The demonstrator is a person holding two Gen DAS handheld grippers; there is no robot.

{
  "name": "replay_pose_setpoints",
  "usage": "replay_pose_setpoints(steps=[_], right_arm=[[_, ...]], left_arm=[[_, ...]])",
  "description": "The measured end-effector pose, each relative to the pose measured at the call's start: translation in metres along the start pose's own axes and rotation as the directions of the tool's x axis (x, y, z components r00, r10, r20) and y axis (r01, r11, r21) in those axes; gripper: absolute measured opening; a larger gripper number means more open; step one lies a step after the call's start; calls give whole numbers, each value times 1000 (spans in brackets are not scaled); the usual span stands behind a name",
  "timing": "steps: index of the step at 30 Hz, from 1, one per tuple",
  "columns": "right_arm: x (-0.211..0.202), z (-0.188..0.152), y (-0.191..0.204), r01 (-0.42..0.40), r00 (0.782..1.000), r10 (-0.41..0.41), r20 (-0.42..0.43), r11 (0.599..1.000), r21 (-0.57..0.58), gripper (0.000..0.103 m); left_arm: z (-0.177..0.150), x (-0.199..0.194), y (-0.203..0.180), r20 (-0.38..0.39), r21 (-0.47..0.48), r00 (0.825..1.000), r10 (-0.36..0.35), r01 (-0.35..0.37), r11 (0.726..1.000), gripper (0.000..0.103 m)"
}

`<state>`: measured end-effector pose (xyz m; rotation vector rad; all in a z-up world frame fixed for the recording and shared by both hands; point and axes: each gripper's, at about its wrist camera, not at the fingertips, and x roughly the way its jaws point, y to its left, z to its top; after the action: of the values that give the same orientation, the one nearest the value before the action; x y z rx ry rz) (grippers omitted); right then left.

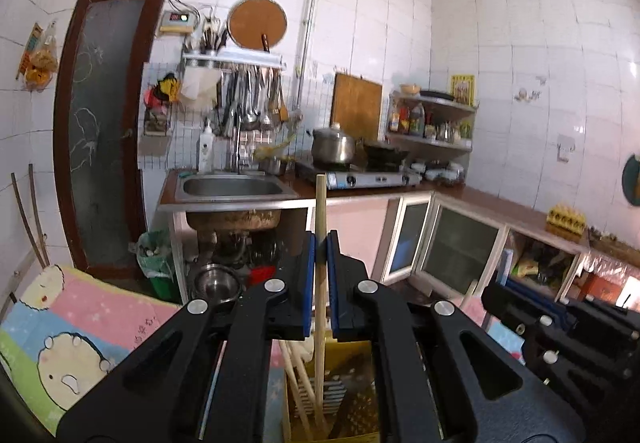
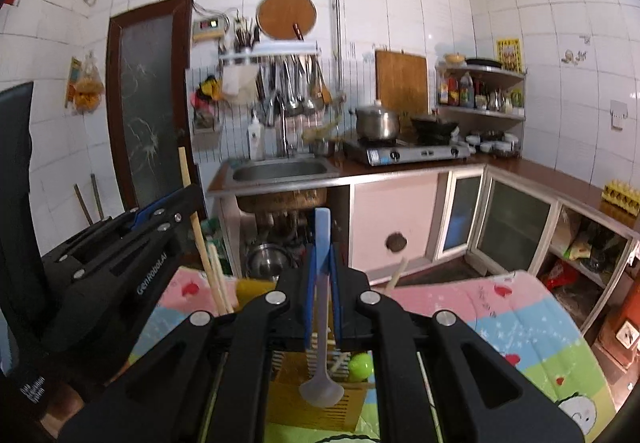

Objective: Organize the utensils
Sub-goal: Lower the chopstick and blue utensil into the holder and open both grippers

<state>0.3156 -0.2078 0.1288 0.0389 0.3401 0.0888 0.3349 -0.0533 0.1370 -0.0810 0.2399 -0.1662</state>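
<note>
With both of my tongs loaded, what matters is how each utensil hangs over the wooden holder (image 2: 316, 399) below them. My left tongs (image 1: 321, 243) are closed on a single wooden chopstick (image 1: 320, 203), pinched along its shaft; its long axis runs near vertical, top end well above the pads and lower end reaching down among the other chopsticks (image 1: 298, 383) already standing in the yellow-brown box. My right tongs (image 2: 322, 243) are clamped on a pale plastic spoon (image 2: 321, 375) by its blue handle, also upright, bowl downward and hanging just over the slatted holder, beside a green ball (image 2: 361, 365). The holder sits on a cartoon-printed cloth (image 2: 500, 315) covering the bench. Judging from this, the left chopstick is nearer to being seated: it lies in line with its compartment and needs only a straight drop. For the spoon, I cannot tell which slot lies directly beneath the bowl.
</note>
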Motion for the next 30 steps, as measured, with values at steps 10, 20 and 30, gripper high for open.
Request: replay_pose_setpoints(steps=[10,20,30], right_arm=[[-30,29,2,-18,993,18,119,1000,2,7],[11,-9,-2,16,1000,-16,14,1000,7,7],[0,-36,-17,27,999,-26,-42,1000,7,62]], left_arm=[[-7,6,8,4,33,1000,12,-12,999,5],[-22,8,12,-11,51,999,36,-35,998,5],[-28,-12,25,-66,60,996,64,-61,996,55]])
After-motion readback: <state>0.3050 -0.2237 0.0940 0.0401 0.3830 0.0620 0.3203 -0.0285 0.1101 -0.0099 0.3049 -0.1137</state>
